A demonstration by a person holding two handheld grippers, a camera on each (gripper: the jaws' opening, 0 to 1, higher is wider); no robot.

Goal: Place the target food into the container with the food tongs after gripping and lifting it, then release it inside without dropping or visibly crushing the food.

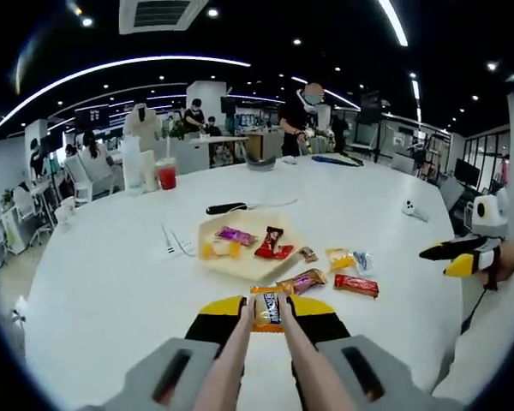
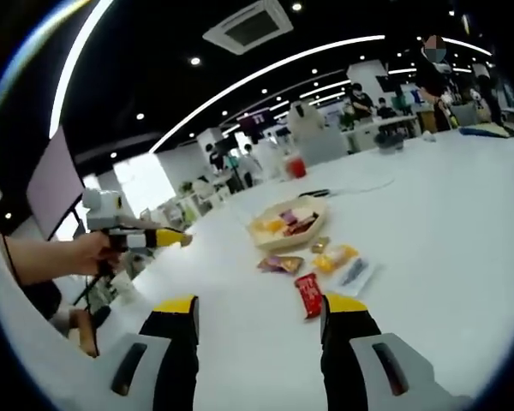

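I see the white table [image 1: 94,282] spreading ahead of my left gripper [image 1: 265,310], the wooden tray [image 1: 240,261] just beyond its tips carrying wrapped snacks. My tongs [image 1: 231,360] are pinched on an orange-and-blue snack packet [image 1: 268,306], unsquashed, right at the tips. My right gripper [image 2: 259,312] stands wide apart, holding nothing, a red packet [image 2: 307,294] between its jaws on the table

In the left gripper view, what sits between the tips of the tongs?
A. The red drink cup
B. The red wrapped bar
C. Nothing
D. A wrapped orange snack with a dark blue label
D: the left gripper holds tongs whose tips close on an orange wrapped snack, just short of the wooden tray.
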